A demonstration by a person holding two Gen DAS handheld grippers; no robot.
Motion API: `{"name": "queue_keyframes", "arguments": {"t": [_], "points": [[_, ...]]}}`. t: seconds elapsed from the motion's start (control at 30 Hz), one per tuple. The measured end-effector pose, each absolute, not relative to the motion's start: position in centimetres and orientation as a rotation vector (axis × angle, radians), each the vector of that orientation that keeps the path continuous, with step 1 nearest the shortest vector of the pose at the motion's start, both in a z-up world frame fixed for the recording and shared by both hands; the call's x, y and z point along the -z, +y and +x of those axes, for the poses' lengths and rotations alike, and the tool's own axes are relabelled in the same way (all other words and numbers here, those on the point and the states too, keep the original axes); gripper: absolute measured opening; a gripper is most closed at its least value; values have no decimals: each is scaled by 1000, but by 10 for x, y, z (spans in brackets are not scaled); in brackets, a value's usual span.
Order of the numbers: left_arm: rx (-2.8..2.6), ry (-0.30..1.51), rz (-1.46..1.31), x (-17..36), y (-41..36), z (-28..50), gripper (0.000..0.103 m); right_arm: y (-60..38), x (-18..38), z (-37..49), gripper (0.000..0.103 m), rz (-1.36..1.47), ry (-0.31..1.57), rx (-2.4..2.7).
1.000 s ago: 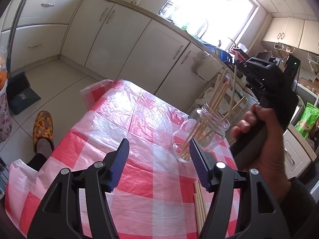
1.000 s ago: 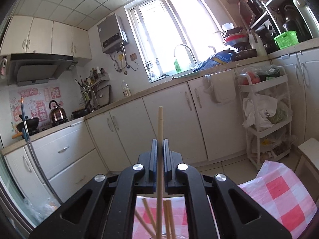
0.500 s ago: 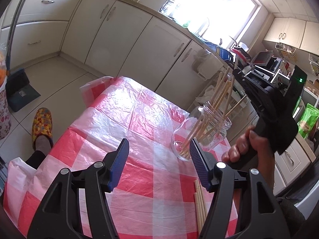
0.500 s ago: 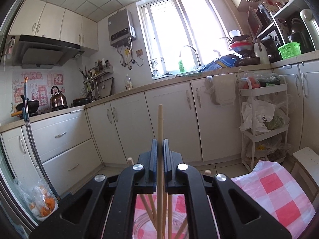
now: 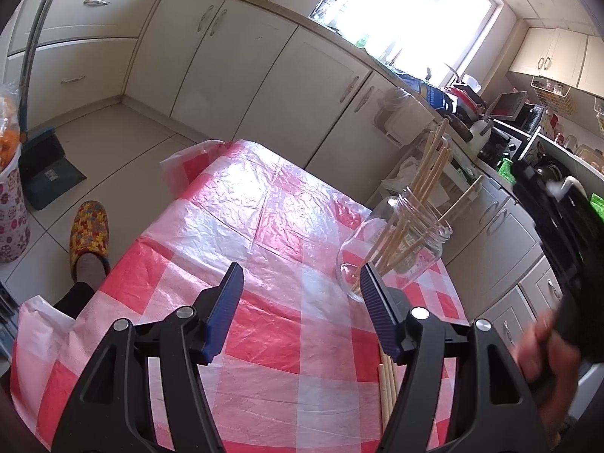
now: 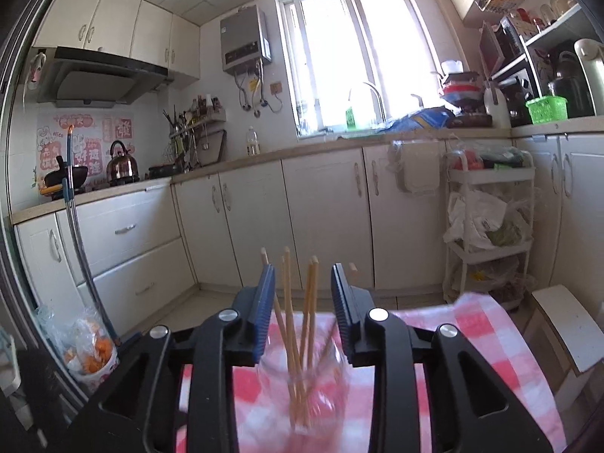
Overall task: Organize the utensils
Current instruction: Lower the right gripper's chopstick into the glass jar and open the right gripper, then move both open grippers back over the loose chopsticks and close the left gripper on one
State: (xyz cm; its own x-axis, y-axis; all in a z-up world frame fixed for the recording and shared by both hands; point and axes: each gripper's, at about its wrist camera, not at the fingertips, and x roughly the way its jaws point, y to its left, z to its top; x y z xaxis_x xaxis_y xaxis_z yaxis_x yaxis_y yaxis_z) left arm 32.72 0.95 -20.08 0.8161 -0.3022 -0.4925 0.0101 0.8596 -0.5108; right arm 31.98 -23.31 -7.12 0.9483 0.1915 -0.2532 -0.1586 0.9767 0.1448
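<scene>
A clear glass jar (image 5: 396, 253) stands on the red-and-white checked tablecloth (image 5: 264, 226) and holds several wooden chopsticks (image 5: 426, 181). My left gripper (image 5: 302, 283) is open and empty, low over the cloth, just left of the jar. A few loose chopsticks (image 5: 387, 381) lie on the cloth by its right finger. My right gripper (image 6: 302, 287) is open and empty, just above and behind the jar (image 6: 302, 385); the chopsticks (image 6: 288, 302) stand up between its fingers. The right gripper's body shows at the right edge of the left wrist view.
White kitchen cabinets (image 5: 234, 60) run along the far wall beyond the table's far edge. A white trolley with bags (image 6: 487, 234) stands to the right. A slippered foot (image 5: 88, 234) and a dustpan (image 5: 49, 173) are on the floor at left.
My right gripper has opened and let go of the chopstick, which now stands in the jar. The right gripper has drawn back and lower, away from the jar mouth. The left gripper has not moved.
</scene>
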Motion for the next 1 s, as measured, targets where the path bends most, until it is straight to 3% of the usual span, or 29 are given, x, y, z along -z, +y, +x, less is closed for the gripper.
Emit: {"name": "queue_keyframes", "arguments": {"t": [0.23, 0.33, 1.0], "points": [[139, 600, -480, 192, 6, 315, 63, -261, 134, 276, 31, 169, 650, -163], [140, 607, -459, 186, 4, 303, 65, -263, 161, 269, 26, 192, 774, -183], [217, 752, -264, 184, -41, 261, 68, -244, 193, 271, 20, 19, 968, -187]]}}
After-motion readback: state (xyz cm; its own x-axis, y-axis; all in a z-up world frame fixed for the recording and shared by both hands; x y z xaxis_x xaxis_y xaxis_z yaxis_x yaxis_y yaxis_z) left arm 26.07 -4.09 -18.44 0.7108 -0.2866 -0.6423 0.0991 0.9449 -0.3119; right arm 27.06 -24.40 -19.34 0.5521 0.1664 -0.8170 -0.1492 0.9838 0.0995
